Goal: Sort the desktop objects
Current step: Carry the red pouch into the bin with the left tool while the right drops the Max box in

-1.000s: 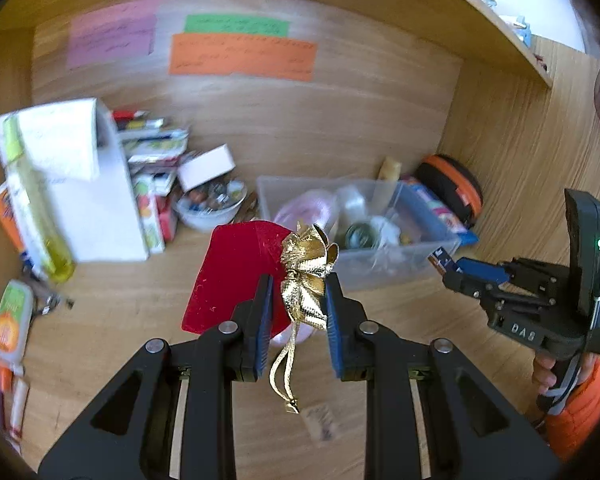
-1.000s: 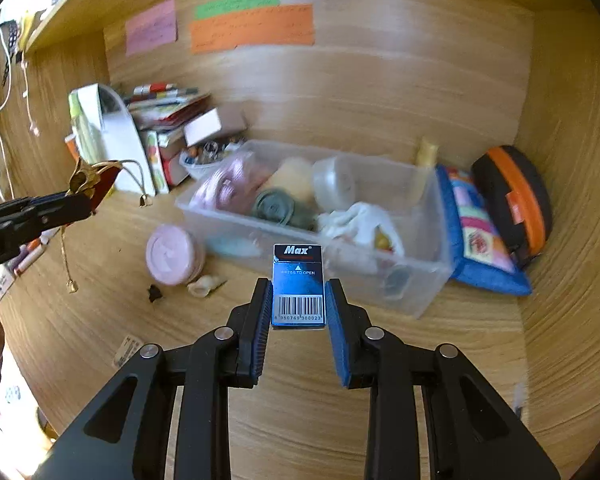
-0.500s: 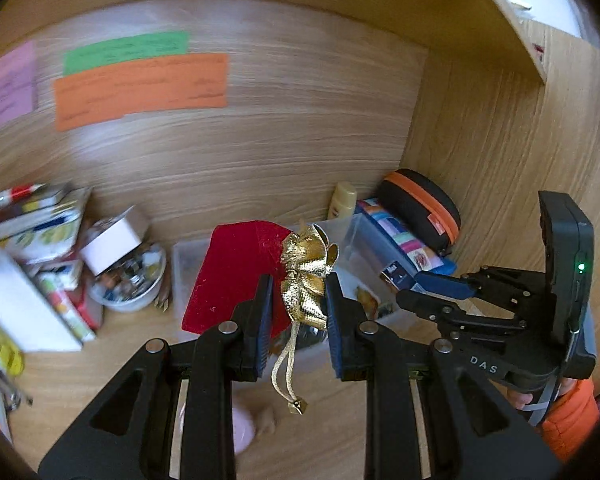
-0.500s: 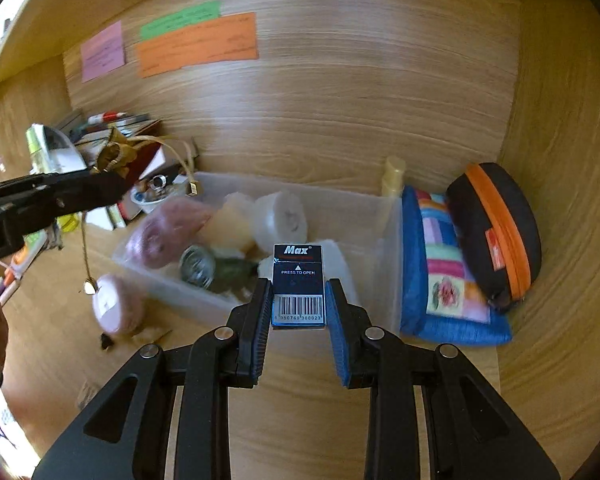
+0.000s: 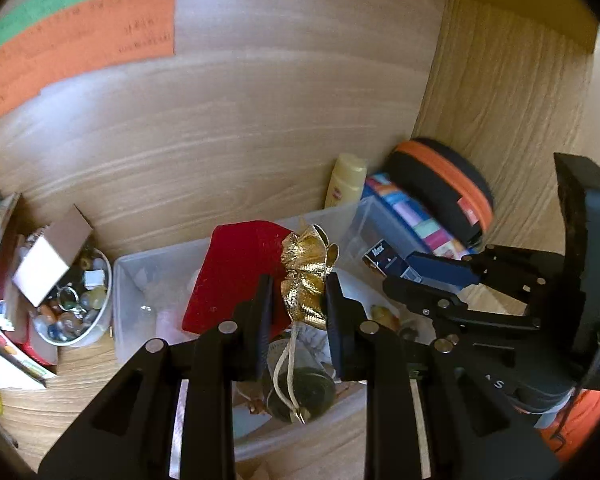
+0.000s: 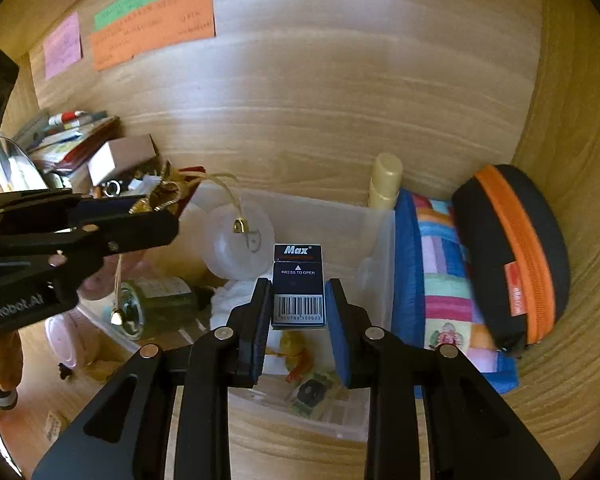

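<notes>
My left gripper (image 5: 297,300) is shut on a gold ribbon bow (image 5: 306,276) tied to a red pouch (image 5: 236,272); gold cords with small bells hang down from it. It hovers over the clear plastic bin (image 5: 128,280). My right gripper (image 6: 298,300) is shut on a small dark blue "Max" staples box (image 6: 298,284) and also hovers over the bin (image 6: 380,240). In the left wrist view the right gripper (image 5: 384,264) is close on the right. In the right wrist view the left gripper (image 6: 156,216) is on the left, above the bin.
The bin holds a dark jar (image 6: 156,304), white round lids (image 6: 244,240) and small items. Right of it lie a colourful blue pouch (image 6: 448,280) and a black-orange case (image 6: 512,256). A yellow bottle (image 6: 384,180) stands behind. A bowl of trinkets (image 5: 72,304) and books are on the left.
Both grippers have moved forward and now hang over the bin, closer to each other. Each still holds its object.
</notes>
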`<state>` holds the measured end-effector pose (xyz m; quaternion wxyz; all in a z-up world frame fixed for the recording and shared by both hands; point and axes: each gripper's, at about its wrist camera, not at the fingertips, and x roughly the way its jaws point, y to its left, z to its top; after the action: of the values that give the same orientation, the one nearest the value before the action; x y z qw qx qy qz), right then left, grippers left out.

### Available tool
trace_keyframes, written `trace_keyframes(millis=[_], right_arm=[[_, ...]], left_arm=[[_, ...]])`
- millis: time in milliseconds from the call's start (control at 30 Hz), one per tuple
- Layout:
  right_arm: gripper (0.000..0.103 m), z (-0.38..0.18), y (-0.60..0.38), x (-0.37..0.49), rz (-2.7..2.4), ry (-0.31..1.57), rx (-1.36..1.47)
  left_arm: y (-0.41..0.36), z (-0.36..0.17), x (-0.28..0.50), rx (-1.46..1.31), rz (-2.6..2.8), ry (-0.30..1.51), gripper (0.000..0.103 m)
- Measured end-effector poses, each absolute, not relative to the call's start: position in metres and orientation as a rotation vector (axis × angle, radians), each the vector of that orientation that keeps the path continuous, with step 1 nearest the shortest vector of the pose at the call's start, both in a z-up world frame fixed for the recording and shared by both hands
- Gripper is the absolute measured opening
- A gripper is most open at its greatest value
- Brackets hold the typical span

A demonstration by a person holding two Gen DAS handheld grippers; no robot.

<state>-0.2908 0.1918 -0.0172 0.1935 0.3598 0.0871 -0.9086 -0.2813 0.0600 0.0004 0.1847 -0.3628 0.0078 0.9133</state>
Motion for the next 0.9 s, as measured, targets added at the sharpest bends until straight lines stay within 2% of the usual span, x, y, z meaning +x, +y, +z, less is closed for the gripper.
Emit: trace_keyframes(millis=[267,533,667,767,833,900], right_arm=[[0.025,-0.037,0.183,-0.304,-2.533,0.268,1.073],[0.025,-0.04,0.173,-0.292,-2.546,0.365,1.021],[0.025,-0.033,0.169,-0.284,-2.565,0.414,0.984],[0.038,-0.027,0.168,-0.277,-2.579,0.423,0.968],[0.051,-0.02,0.169,-0.269,-2.609,0.43,0.936],[0.055,-0.014,0.166,-0.266,-2.628,0.434,0.912]], left_arm=[[0.068,-0.019,-0.298,-1.093,2.55,0.067,0.024],[0.066,-0.012,-0.292,-1.085,2.58,0.102,0.03],[0.059,0.001,-0.283,-1.053,2.608,0.091,0.043],[0.055,0.013,-0.273,-1.019,2.634,0.085,0.049],[0.053,0.02,-0.264,-0.998,2.651,0.088,0.05],[0.051,0.028,-0.254,-0.975,2.667,0.09,0.053]])
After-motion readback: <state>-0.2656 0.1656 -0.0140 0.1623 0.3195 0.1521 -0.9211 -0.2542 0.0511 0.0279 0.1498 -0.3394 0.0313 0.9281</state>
